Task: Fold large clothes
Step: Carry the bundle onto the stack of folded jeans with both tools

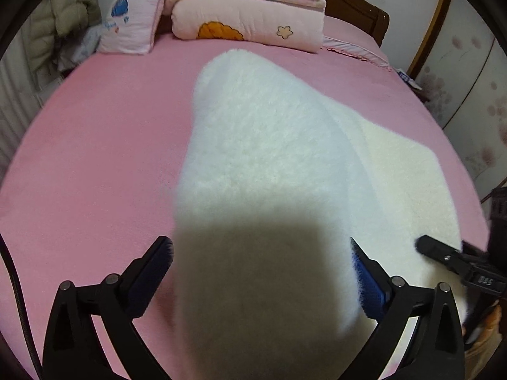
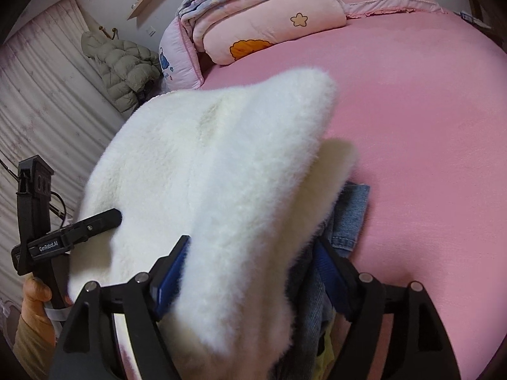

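A large white fluffy garment (image 1: pixel 263 145) lies on the pink bed (image 1: pixel 95 158). A thick fold of it runs between the spread fingers of my left gripper (image 1: pixel 261 262) and hides the gap. In the right wrist view the garment (image 2: pixel 221 158) also bulges between the fingers of my right gripper (image 2: pixel 253 259), which stand wide apart around it. Blue denim (image 2: pixel 348 215) shows under the white edge by the right finger. The left gripper (image 2: pixel 104 218) shows at the left of that view, resting on the garment. The right gripper's finger (image 1: pixel 443 253) shows at the right of the left wrist view.
Folded pink quilts (image 1: pixel 250 15) and a pink pillow (image 1: pixel 133 15) are stacked at the head of the bed. A beige puffer jacket (image 2: pixel 126 66) hangs by the curtain at the left. A wardrobe (image 1: pixel 469 88) stands at the right.
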